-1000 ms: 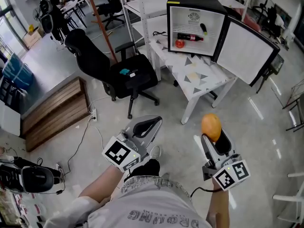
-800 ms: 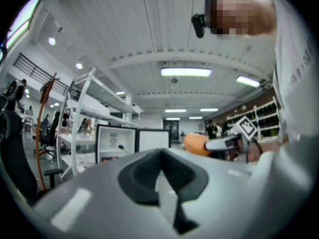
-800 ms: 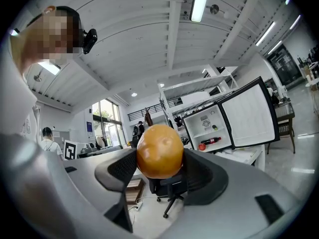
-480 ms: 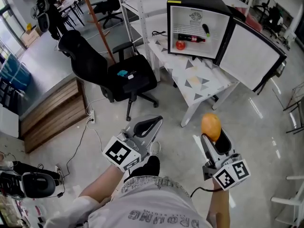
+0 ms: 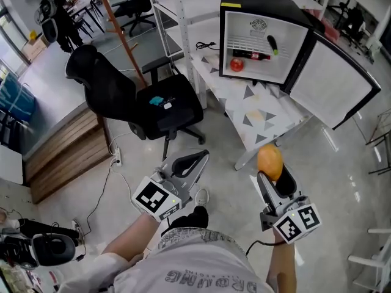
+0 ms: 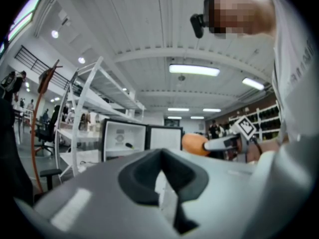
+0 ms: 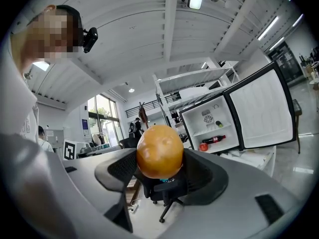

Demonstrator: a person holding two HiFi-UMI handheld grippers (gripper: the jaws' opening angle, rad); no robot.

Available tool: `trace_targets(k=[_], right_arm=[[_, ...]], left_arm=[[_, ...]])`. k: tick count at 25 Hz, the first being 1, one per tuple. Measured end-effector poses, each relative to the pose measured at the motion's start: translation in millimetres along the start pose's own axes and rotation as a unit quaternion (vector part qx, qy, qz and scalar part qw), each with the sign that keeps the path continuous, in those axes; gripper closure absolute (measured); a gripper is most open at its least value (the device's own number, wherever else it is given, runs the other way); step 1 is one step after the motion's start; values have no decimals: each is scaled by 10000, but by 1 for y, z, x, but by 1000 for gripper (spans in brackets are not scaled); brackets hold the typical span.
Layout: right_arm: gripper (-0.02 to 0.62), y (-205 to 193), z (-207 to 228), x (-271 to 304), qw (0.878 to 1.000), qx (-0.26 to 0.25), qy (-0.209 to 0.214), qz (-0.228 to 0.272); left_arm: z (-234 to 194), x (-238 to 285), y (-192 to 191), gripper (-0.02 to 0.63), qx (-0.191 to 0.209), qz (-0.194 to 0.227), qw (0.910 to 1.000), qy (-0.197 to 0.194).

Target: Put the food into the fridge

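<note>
Right gripper view, tongs [image 7: 159,159] clamp orange [image 7: 159,151], chair [image 7: 162,192] half-hidden

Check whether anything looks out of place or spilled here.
Nothing stands out. The fridge stands open on the table, with a bottle lying inside beside a red fruit. The right gripper holds the orange.

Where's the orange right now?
In the head view the orange sits lower right, clamped in the right gripper, well short of the open fridge.
</note>
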State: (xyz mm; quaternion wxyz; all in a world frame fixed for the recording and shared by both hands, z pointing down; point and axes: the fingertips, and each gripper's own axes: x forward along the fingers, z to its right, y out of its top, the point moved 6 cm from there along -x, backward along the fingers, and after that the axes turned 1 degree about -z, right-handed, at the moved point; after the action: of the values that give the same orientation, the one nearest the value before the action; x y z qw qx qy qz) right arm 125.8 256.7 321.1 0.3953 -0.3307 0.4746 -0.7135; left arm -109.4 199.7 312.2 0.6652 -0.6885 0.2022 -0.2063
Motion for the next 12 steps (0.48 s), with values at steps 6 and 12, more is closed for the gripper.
trace_targets(k=[6, 12], right_arm=[[308, 12, 13, 50, 9998, 11, -176, -16], [308, 20, 21, 95, 9993, -31, -379, -62]], left_arm=[[-54, 26, 3, 598, 28, -39, 9999, -143], [-100, 44, 3, 598, 88, -41, 9997, -240]])
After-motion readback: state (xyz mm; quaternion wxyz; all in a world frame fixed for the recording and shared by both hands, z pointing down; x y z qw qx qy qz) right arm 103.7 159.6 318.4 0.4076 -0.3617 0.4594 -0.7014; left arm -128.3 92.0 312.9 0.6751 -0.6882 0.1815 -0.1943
